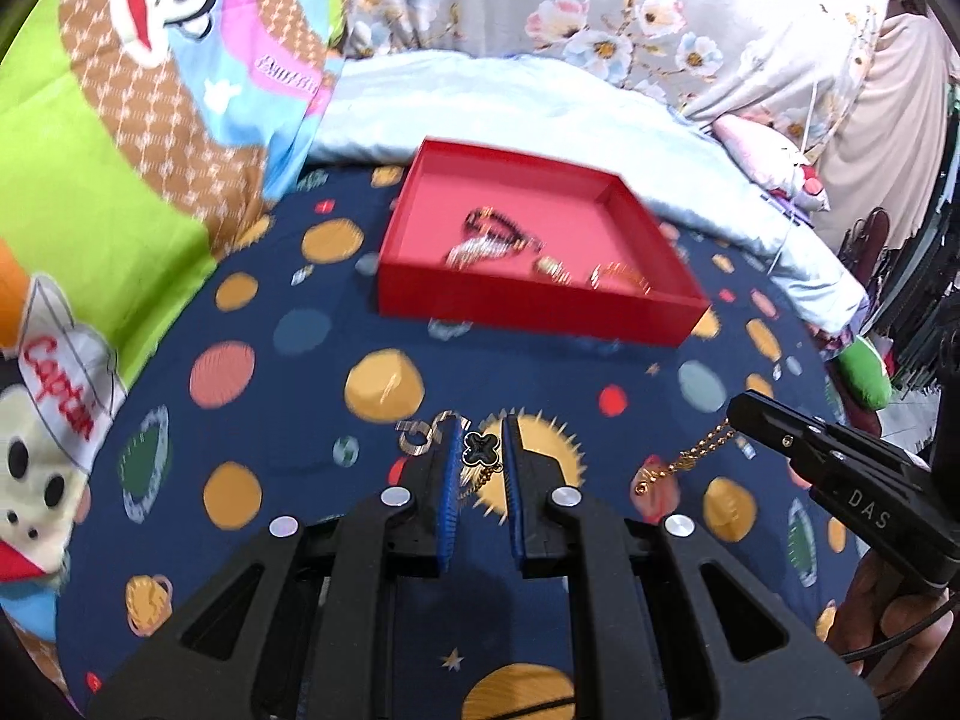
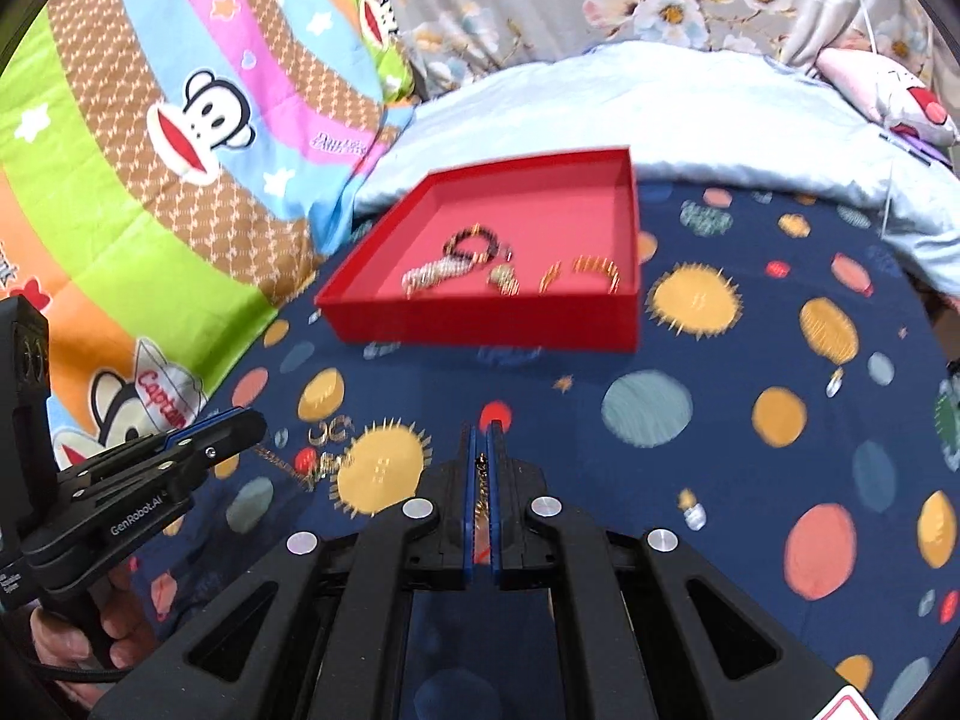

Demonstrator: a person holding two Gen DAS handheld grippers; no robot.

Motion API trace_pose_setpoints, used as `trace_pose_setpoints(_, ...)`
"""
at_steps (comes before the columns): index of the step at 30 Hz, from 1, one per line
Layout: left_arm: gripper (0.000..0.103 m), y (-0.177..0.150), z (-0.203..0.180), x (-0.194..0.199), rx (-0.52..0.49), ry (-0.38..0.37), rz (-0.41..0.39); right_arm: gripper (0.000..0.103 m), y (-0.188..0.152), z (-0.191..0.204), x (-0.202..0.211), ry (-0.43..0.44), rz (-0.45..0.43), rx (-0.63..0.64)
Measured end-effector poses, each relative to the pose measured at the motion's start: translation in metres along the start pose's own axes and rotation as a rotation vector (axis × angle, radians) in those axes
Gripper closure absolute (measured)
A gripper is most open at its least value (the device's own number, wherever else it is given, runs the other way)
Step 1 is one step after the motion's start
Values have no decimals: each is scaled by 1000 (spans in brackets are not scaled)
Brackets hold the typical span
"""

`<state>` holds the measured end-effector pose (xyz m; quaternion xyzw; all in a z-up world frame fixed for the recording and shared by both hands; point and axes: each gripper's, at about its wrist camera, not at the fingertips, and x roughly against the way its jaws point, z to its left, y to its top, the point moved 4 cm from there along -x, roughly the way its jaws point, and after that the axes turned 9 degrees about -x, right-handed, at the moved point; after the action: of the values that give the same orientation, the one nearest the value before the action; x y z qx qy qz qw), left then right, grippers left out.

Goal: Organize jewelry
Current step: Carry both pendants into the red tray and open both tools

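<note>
Sorting well advanced; one chain still in transit.
Your left gripper (image 1: 481, 450) pinches the black clover pendant (image 1: 482, 449) of a gold link chain (image 1: 702, 450); your right gripper (image 2: 482, 438) clamps its other end. Several bracelets already lie in the shallow red cardboard tray (image 2: 480, 321).

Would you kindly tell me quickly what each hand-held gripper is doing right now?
Left hand-held gripper: closed on the black clover charm.
Right hand-held gripper: closed on the gold chain.

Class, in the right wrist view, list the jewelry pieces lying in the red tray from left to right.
Silver bracelet → small gold piece → gold bangle. The dark beaded bracelet overlaps the silver one, so it is left out.
</note>
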<state>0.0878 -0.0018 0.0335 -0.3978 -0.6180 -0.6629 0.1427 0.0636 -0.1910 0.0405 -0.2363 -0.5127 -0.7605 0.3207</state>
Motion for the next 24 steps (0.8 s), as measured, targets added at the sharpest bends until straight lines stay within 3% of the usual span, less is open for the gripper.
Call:
trace_pose_setpoints(13, 90, 94, -9, 6, -71, -22, -119, 101, 86, 1, 22, -14, -170, 23)
trace_pose_setpoints(19, 90, 143, -10, -7, -107, -20, -170, 101, 128, 6, 3, -25, -208, 37)
trace_pose_setpoints(24, 90, 172, -6, -34, -110, -23, -167, 101, 155, 9, -29, -30, -201, 50)
